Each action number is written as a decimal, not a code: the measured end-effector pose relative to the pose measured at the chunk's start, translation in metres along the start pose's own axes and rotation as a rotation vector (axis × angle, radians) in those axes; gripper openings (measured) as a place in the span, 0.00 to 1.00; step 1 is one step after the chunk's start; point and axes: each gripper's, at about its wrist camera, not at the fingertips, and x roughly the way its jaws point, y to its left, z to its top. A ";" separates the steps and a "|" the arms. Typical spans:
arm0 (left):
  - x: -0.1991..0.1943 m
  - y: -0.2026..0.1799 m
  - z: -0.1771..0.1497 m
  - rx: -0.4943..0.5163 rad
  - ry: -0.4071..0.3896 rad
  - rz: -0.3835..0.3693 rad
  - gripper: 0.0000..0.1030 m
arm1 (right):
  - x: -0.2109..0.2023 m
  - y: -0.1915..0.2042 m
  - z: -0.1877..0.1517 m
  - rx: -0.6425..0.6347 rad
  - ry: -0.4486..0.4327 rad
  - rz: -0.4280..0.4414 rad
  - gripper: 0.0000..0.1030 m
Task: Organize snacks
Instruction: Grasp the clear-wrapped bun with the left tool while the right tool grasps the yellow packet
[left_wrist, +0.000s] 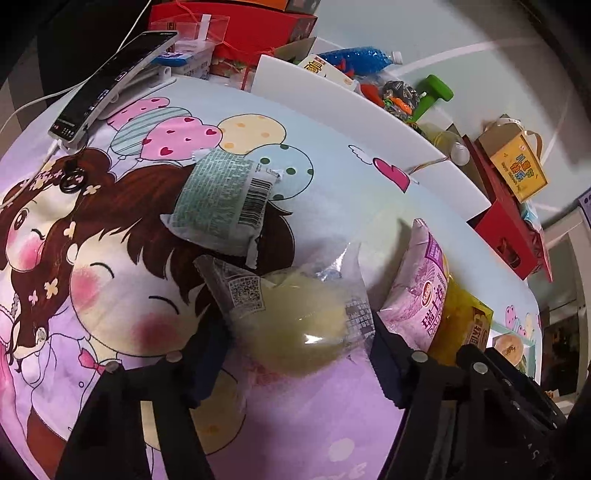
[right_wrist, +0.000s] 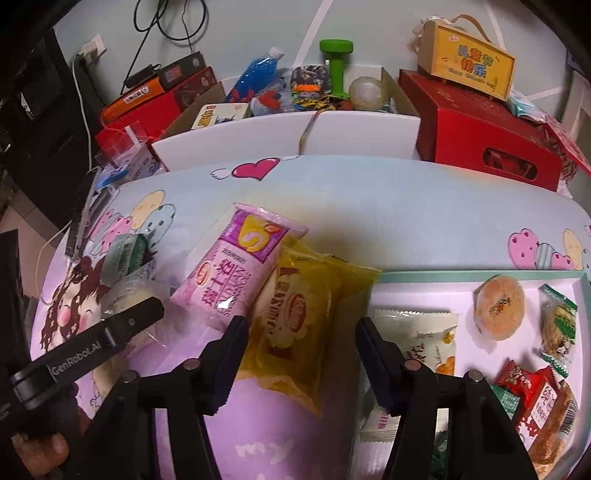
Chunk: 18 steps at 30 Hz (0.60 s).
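A pale round pastry in a clear wrapper (left_wrist: 295, 321) lies on the cartoon-print cloth (left_wrist: 110, 295). My left gripper (left_wrist: 299, 354) is shut on it, one finger at each side of the wrapper. A yellow snack packet (right_wrist: 299, 317) fills the gap of my right gripper (right_wrist: 301, 339), which is shut on it. A pink packet (right_wrist: 229, 273) leans over the yellow one's left edge. A grey-green packet (left_wrist: 221, 203) lies further back. On the right, a teal-rimmed tray (right_wrist: 480, 273) holds several wrapped snacks, among them a round orange pastry (right_wrist: 498, 312).
A phone on a stand (left_wrist: 110, 81) with a cable sits at the cloth's far left. White bins (right_wrist: 258, 136) with toys and a blue bottle (right_wrist: 258, 70) line the back. Red boxes (right_wrist: 480, 133) stand at the back right. A hand (right_wrist: 37, 450) holds the left gripper.
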 end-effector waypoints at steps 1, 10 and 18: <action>-0.001 0.001 0.000 -0.004 0.000 0.000 0.67 | 0.001 0.002 0.000 -0.002 0.007 0.010 0.59; -0.006 0.004 -0.008 -0.027 0.002 0.011 0.65 | 0.021 0.011 0.001 -0.006 0.044 -0.009 0.54; -0.016 0.011 -0.021 -0.052 0.008 -0.005 0.63 | 0.010 0.006 -0.012 0.035 0.027 0.035 0.42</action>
